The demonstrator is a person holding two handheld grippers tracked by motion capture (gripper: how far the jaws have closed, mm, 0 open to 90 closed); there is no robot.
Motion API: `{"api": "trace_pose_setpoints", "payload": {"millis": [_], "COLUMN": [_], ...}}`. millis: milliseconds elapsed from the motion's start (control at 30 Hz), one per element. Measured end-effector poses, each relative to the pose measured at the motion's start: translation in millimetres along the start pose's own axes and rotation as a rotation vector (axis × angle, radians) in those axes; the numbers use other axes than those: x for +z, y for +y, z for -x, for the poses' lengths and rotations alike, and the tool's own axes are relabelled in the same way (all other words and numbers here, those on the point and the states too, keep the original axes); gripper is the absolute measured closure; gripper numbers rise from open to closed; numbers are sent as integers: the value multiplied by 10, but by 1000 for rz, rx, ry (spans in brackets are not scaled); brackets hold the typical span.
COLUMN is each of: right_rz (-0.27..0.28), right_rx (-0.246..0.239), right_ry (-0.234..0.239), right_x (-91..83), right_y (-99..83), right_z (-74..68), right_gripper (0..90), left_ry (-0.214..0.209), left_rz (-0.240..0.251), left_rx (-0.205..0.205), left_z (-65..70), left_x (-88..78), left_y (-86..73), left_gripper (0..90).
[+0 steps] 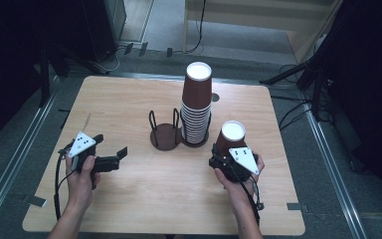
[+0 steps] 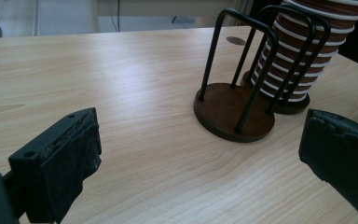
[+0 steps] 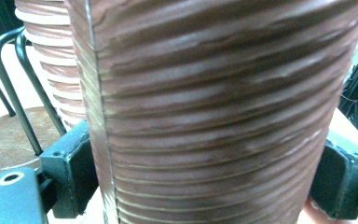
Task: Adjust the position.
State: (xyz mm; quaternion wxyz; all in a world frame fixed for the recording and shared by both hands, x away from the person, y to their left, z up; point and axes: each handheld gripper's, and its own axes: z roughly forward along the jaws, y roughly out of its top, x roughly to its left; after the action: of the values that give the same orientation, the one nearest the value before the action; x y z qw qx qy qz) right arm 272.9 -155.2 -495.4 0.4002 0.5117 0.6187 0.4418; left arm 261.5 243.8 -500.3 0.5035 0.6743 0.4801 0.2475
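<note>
While the table (image 1: 129,199) carries everything, the tall cup stack (image 1: 197,107) stands in its wire holder ahead-left of the right gripper (image 1: 227,158); an empty holder (image 1: 165,134) sits just beside it. Right gripper clamps one upturned paper cup (image 1: 231,135) at mid-wall: light, thin, ribbed, likely crushable, so grip gently. Left gripper (image 1: 112,160) jaws wide, empty; holder's wire loops likely obstruct entry

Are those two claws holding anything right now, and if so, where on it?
The right claw grips a brown paper cup, upside down, by its ribbed side wall, one jaw on each side. The left claw is open and holds nothing.
</note>
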Motion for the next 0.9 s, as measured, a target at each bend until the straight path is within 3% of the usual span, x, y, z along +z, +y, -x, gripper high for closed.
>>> {"api": "trace_pose_setpoints", "payload": {"millis": [100, 567, 900], "right_rz": [1, 0, -1], "right_rx": [-14, -140, -276], "right_ry": [-2, 31, 56], "right_x": [13, 11, 13], "right_y": [-17, -147, -270], "right_z": [-45, -288, -542], "right_gripper": [107, 106, 105], "left_ry": [-7, -108, -121], "left_rz": [-24, -35, -78], "left_rx": [-21, 34, 43], "left_z": [28, 230, 317], "left_x": [65, 70, 147], "left_y": [-66, 24, -9], "left_gripper": [0, 0, 0]}}
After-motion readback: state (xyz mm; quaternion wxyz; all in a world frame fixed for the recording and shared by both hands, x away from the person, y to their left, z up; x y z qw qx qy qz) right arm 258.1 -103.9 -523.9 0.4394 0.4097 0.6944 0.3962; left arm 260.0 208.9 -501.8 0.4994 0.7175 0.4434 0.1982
